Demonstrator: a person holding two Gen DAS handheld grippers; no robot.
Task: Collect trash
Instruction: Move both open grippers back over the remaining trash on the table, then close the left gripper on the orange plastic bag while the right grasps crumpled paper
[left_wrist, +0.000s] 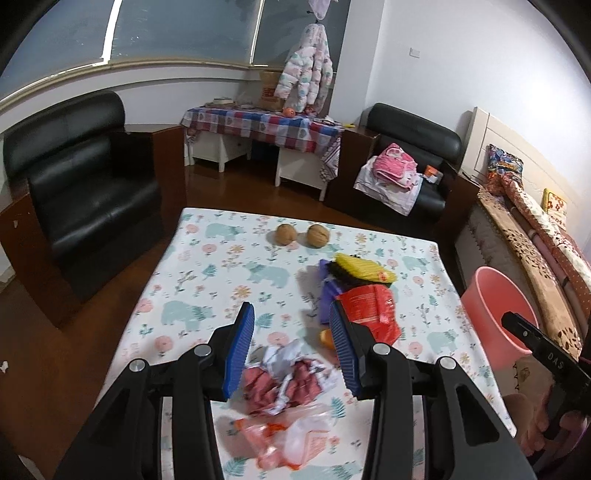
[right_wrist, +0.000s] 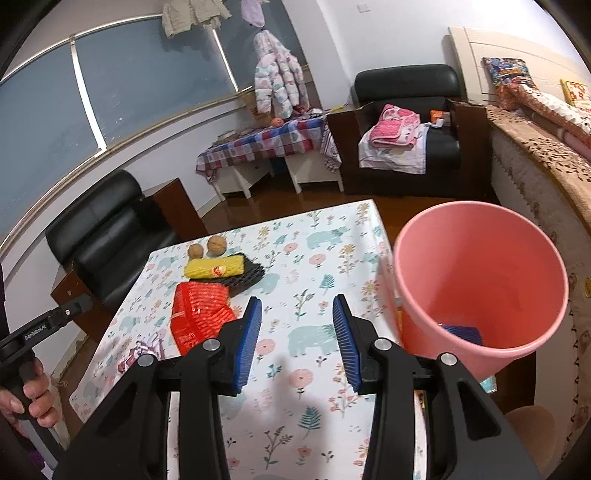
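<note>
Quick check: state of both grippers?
Left gripper: open, empty, over the crumpled red-and-white paper wrapper.
Right gripper: open, empty, beside the pink plastic bucket.

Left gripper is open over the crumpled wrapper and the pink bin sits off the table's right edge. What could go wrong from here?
1. The crumpled wrapper overlaps the clear plastic bag; closing the left gripper may snag both or drag one.
2. The pink bin stands beyond the table edge, so a light wrapper might drop short onto the floor.
</note>
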